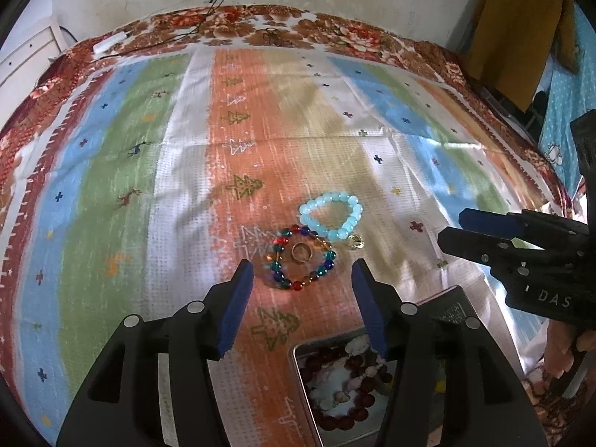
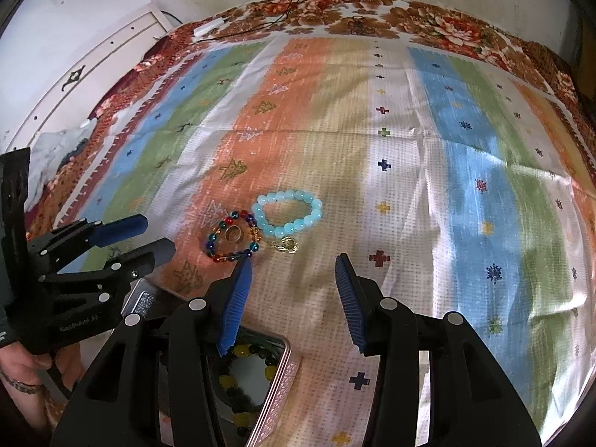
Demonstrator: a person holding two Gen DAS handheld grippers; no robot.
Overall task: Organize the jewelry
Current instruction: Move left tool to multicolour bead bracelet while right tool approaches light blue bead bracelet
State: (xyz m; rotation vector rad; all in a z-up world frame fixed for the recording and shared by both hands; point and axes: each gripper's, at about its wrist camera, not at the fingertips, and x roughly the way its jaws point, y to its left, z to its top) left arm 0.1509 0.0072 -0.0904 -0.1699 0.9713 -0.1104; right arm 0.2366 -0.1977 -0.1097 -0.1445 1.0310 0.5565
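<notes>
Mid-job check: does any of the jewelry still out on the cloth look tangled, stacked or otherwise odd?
One thing: a gold ring lies inside the loop of the multicolored bead bracelet, so lifting the bracelet could drag it. A small gold piece lies right beside the light blue bracelet. Nothing looks broken or spilled.

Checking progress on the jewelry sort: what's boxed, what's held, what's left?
Done: several bead bracelets already lie in the tin. In hand: nothing; left gripper and right gripper are open. Left on the cloth: multicolour bracelet around a ring, blue bracelet, gold piece.
</notes>
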